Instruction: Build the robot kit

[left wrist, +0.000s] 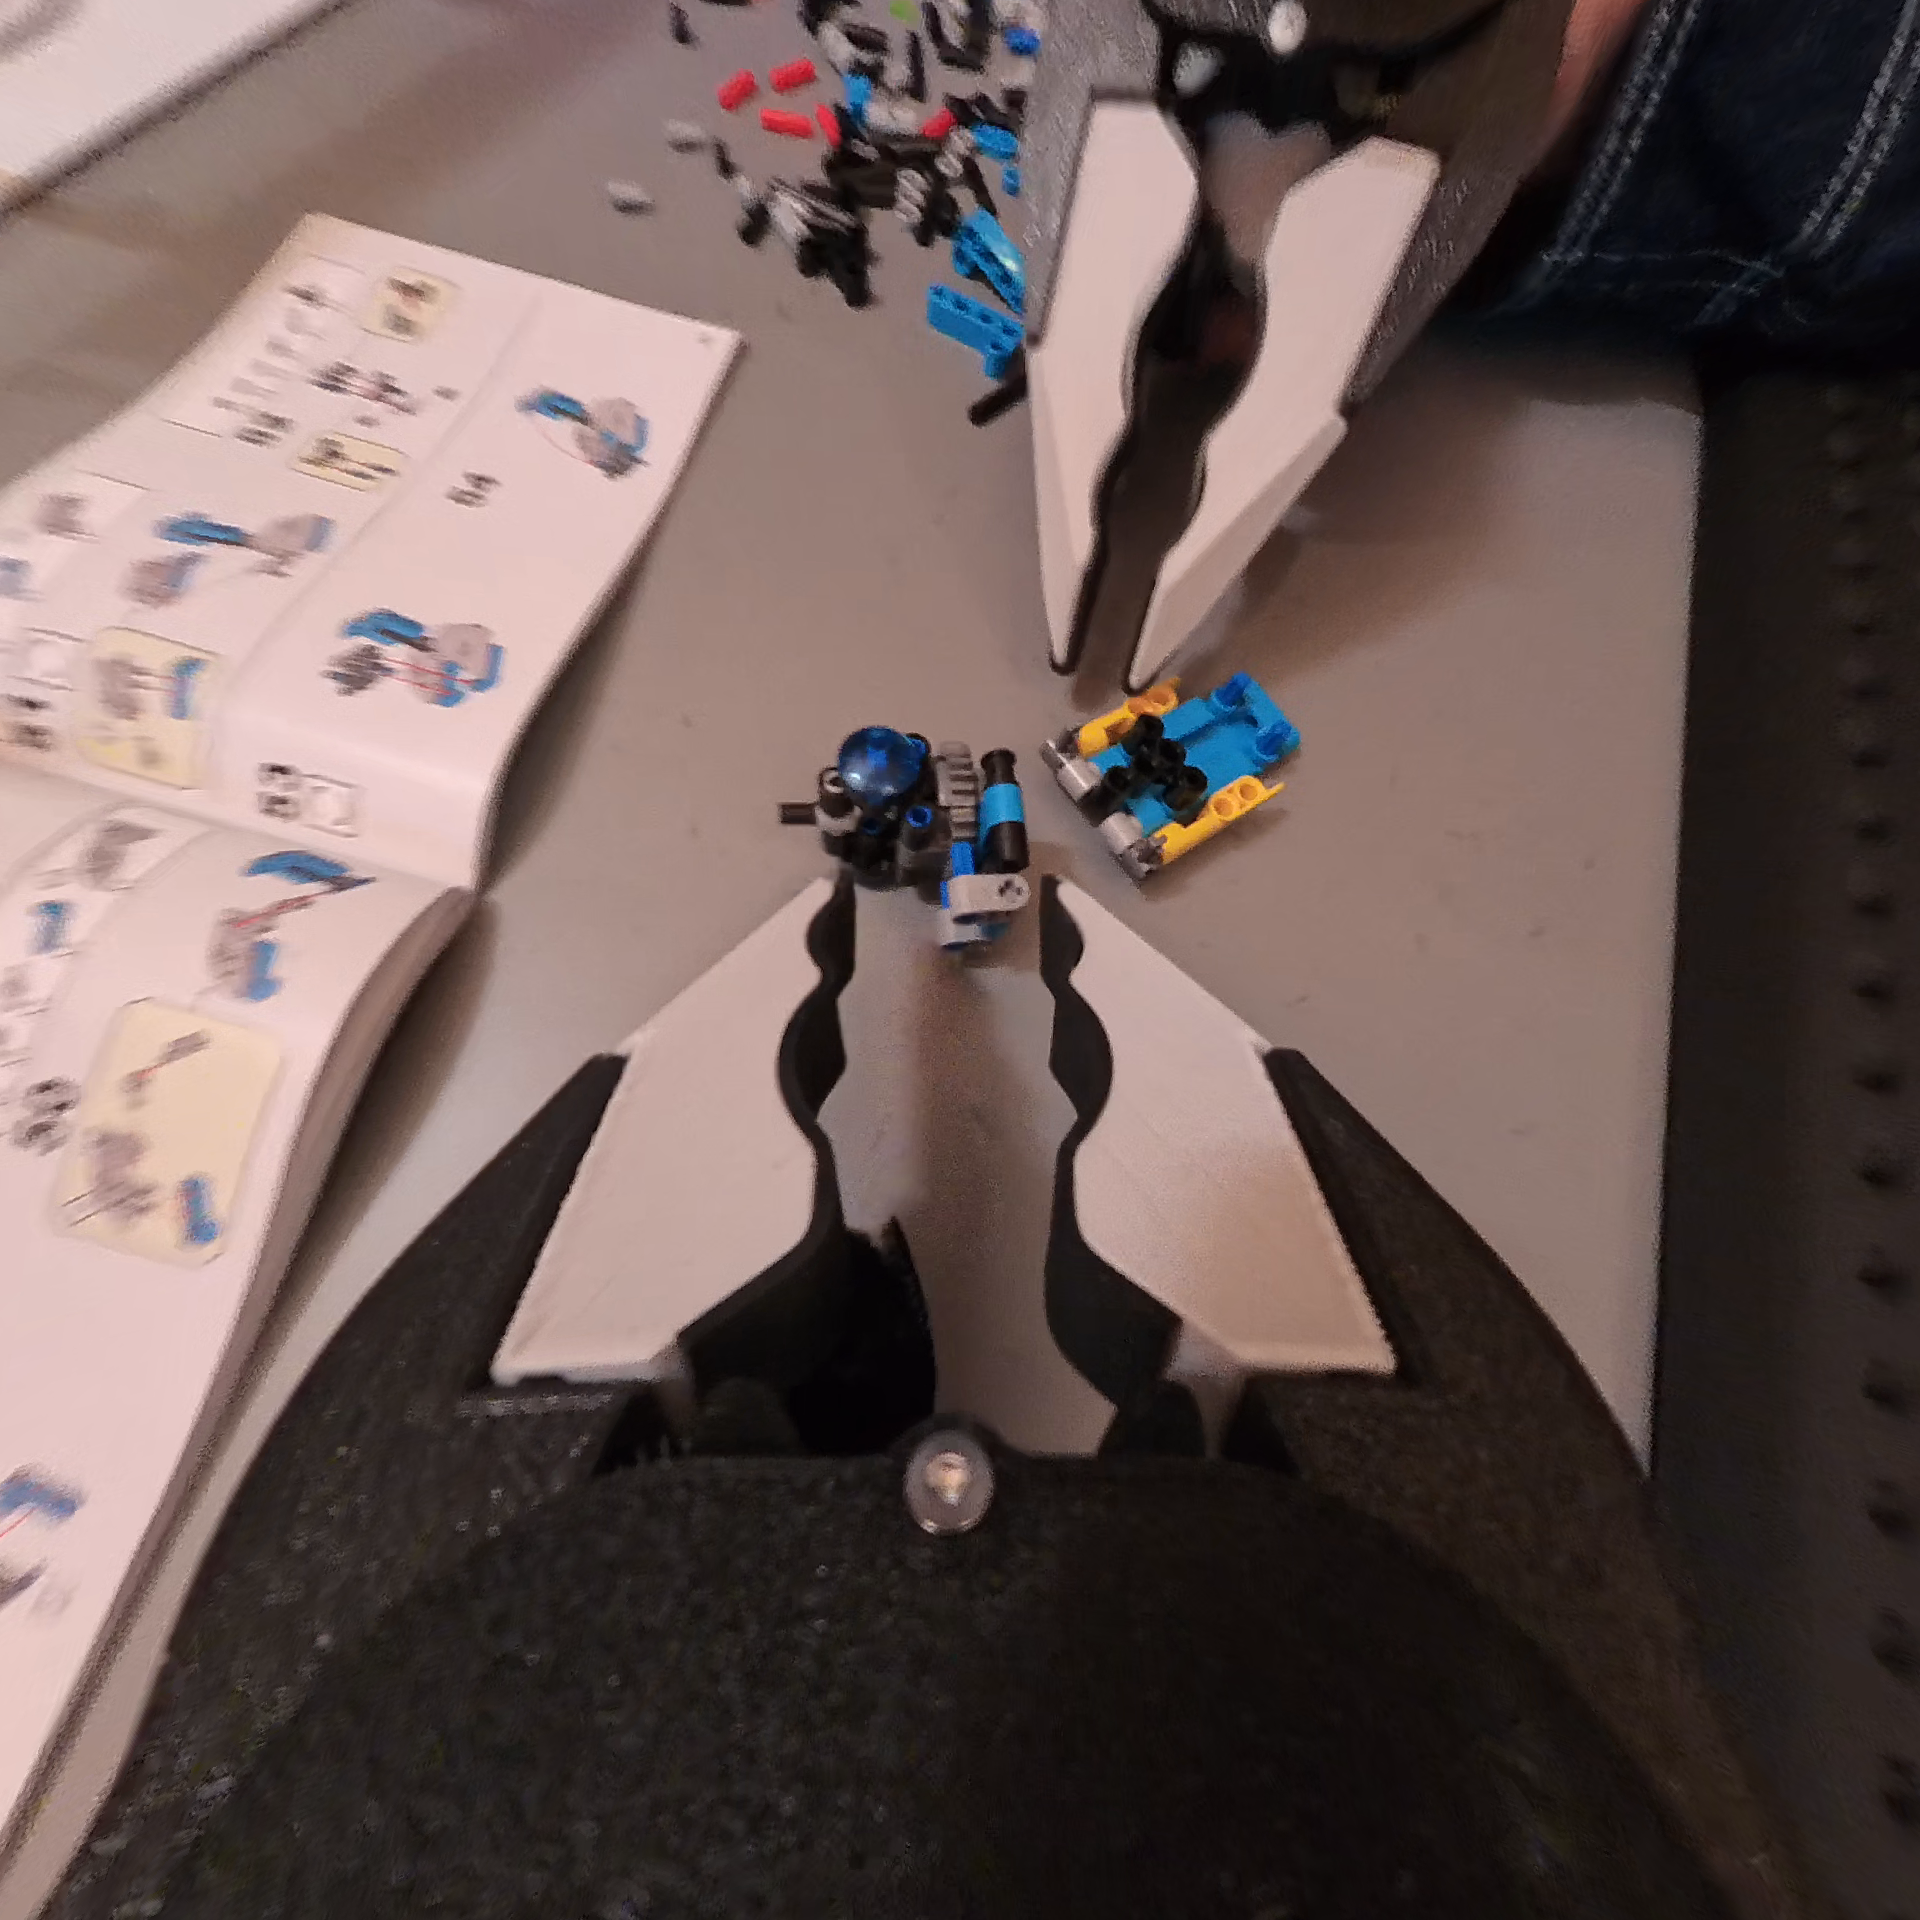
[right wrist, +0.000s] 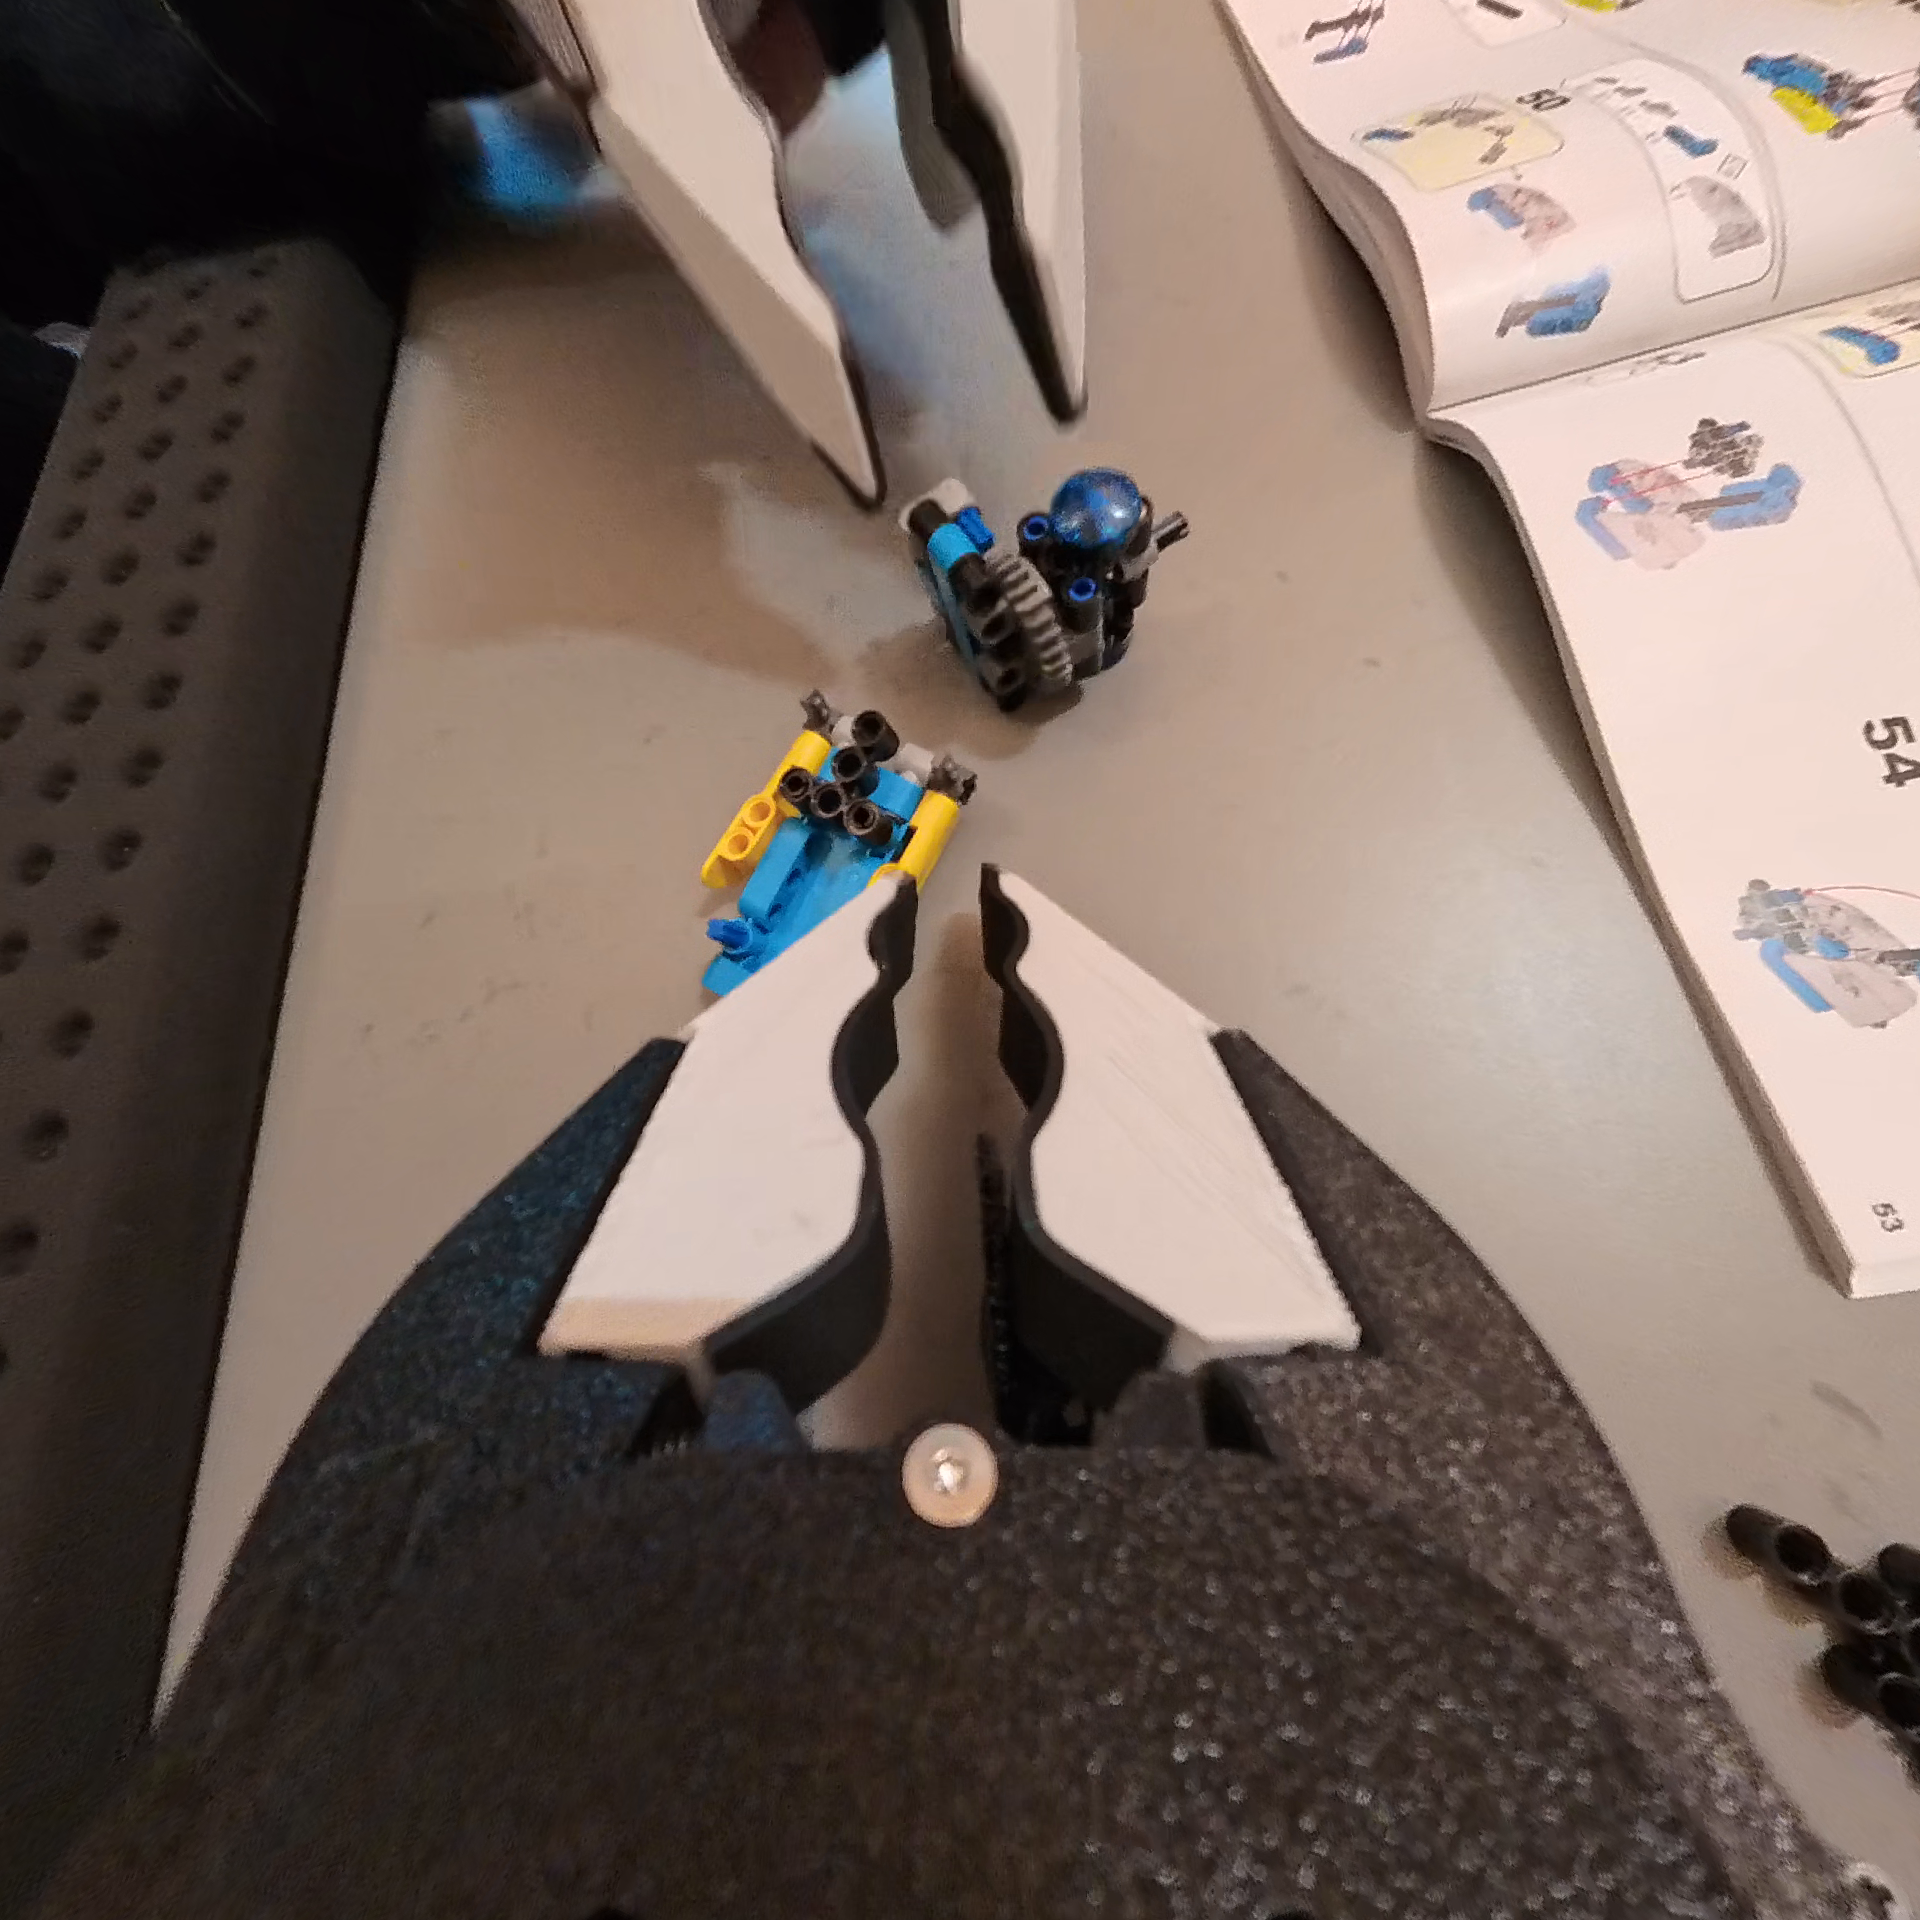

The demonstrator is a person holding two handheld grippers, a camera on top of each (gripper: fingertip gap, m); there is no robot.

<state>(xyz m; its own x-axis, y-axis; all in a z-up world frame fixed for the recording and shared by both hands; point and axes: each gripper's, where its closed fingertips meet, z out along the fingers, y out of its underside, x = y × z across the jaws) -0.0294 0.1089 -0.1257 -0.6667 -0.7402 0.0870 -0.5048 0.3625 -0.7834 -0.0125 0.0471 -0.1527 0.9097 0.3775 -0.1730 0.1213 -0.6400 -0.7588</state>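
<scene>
left claw: the left gripper [left wrist: 940, 894] hangs low over the grey table [left wrist: 1455, 987], its jaws spread and empty, tips just short of the dark gear assembly [left wrist: 914, 821], whose grey-and-blue end reaches in between them.
right claw: the right gripper [right wrist: 951, 883] is nearly closed, a narrow gap left between the jaws and nothing in it; its left finger overlaps the near end of the yellow-and-blue assembly [right wrist: 821, 842], contact i cannot tell.
why so placed: the two built pieces lie close together but apart, on bare table between the two claws that face each other, seemingly to keep them clear of the loose stock.
gear assembly: black beams, one grey gear wheel, a blue dome on top; it stands upright.
yellow-and-blue assembly: lies flat, two yellow side beams, a black cluster in the middle.
booklet: one open instruction booklet [left wrist: 343, 644], spread flat to the left of the left claw.
loose parts: a pile of small pieces [left wrist: 883, 135] at the far side, black, blue, grey and about four red; too blurred to count fully.
edge: a dark perforated mat [right wrist: 135, 727] runs beside the table.
count: two claws, two assemblies, one booklet, one pile.
</scene>
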